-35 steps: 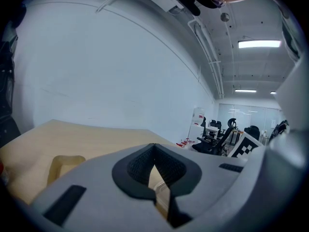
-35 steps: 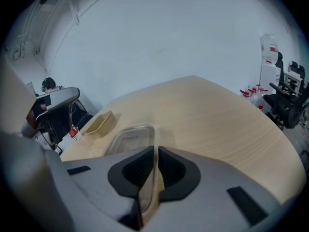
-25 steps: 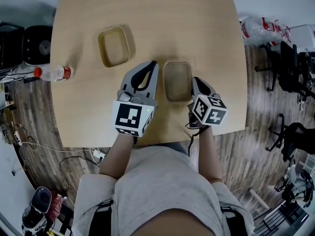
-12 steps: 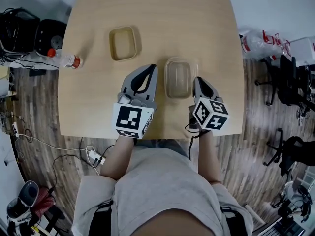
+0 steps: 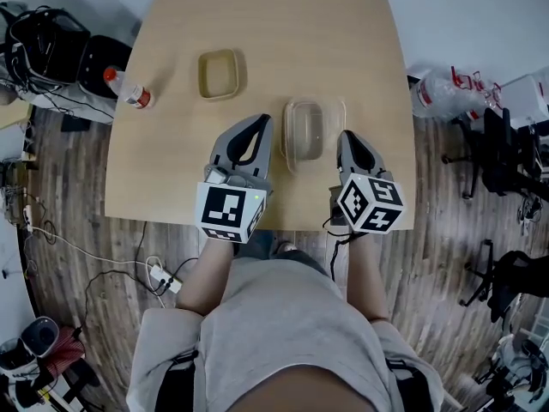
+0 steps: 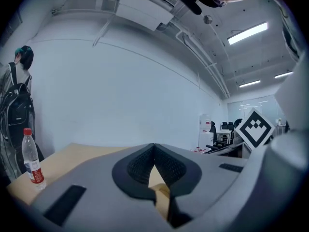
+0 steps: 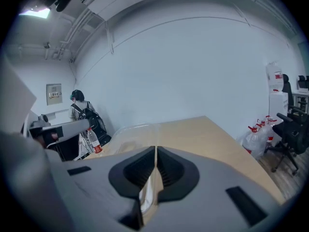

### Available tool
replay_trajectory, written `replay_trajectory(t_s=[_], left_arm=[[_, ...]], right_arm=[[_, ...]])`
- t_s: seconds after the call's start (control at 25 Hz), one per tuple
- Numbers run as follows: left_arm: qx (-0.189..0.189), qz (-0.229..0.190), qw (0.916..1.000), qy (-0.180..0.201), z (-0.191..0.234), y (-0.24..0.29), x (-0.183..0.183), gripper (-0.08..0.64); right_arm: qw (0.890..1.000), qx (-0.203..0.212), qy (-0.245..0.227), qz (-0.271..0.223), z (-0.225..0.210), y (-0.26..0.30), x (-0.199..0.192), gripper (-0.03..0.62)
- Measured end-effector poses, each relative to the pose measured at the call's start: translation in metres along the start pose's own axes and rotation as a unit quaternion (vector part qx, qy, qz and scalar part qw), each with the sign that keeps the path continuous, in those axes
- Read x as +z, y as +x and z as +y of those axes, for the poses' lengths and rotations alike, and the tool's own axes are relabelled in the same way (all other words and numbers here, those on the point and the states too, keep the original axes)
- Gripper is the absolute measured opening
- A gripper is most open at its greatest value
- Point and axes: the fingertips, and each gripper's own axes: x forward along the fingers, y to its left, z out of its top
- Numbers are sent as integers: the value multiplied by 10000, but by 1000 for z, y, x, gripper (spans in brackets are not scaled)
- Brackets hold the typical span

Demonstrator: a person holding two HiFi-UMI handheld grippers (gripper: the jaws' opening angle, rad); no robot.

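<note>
A clear plastic container (image 5: pixel 310 131) hangs above the wooden table (image 5: pixel 343 41), between my two grippers. My right gripper (image 5: pixel 346 137) is shut on its right rim; in the right gripper view the clear rim (image 7: pixel 130 132) runs into the closed jaws of my right gripper (image 7: pixel 155 150). My left gripper (image 5: pixel 262 120) hovers just left of the container, apart from it. Its jaws meet at the tip in the left gripper view, and this left gripper (image 6: pixel 154 147) holds nothing. A tan empty container (image 5: pixel 220 74) sits on the table farther back left.
A water bottle with a red cap (image 5: pixel 127 88) lies at the table's left edge; this bottle (image 6: pixel 32 158) also shows in the left gripper view. Cables and bags crowd the floor at left. Office chairs (image 5: pixel 506 144) and water jugs (image 5: pixel 446 88) stand at right.
Both grippers have risen and tipped upward, and the clear container rose with the right one. The table looks smaller and farther below. The bottle has come into the left gripper view.
</note>
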Motion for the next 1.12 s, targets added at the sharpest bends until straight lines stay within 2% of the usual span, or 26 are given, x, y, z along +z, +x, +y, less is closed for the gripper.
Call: replay_trajectory(t_s=[0.48, 1.12], left_arm=[[229, -433, 9986, 210, -54, -62, 32, 15], [662, -759, 9939, 457, -112, -146, 51, 15]], right_arm=[[9967, 331, -316, -668, 21, -82, 29, 21], [9879, 729, -531, -1261, 44, -180, 29, 21]])
